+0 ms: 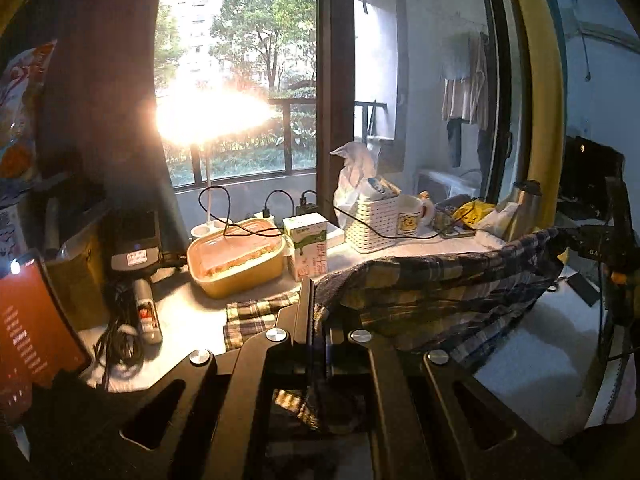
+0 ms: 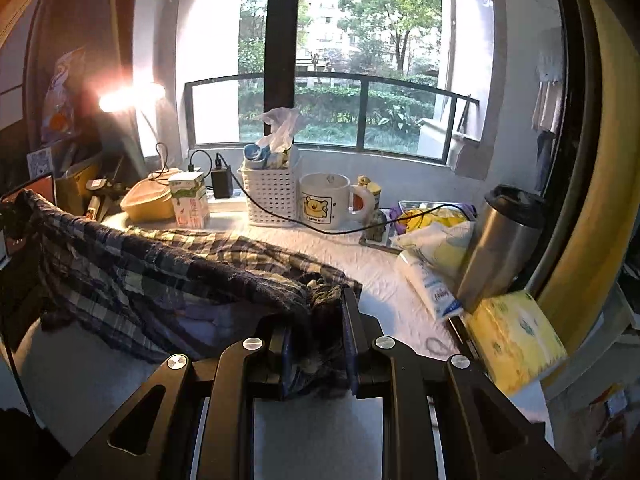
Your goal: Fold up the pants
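Now pants (image 2: 168, 276) edge taut btwn both grippers, bare table (image 2: 80, 364) below.

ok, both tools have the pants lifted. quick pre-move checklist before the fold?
1. Left tool shut on plaid pants: ok.
2. Right tool clamped on a bunched wad of the pants: ok.
3. Cloth spans between the tools, sagging in the middle: ok.
4. Far end of the pants lies on the table: ok.
5. Landing area clear: not ok, milk carton and yellow food box stand close behind the cloth.
6. Black cable clear of the cloth: cannot tell.
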A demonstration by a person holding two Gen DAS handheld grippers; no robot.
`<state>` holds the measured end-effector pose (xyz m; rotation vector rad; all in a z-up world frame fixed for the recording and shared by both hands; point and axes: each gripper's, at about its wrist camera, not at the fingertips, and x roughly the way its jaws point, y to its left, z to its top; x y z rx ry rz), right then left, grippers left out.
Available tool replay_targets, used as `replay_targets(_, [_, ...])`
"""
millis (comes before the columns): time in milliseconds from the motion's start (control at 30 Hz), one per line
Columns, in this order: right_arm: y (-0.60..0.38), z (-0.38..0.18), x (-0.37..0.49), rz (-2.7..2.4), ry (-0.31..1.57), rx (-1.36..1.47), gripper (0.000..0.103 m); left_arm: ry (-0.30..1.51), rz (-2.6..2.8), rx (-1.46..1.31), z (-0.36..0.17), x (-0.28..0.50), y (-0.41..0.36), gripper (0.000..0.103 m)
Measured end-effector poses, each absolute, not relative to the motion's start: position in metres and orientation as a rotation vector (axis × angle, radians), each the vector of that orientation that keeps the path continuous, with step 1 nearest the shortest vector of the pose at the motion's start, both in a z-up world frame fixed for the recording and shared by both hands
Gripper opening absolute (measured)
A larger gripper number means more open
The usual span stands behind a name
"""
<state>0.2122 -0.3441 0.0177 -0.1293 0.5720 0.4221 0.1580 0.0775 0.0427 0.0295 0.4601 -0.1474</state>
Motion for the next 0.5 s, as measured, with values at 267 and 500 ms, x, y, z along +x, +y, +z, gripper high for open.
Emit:
replay_targets(267, [-0.33,0.006,0.274,0.422,0.61,-0.109,0.021,0.515,-0.155,0.048,0.033,0.217,0.089,0.003])
replay_targets(500, [-0.319,-0.015,0.326,0.407,0.668,-0.106,0.021,0.587,-0.179,0.071,0.013,0.275,0.096,0.003])
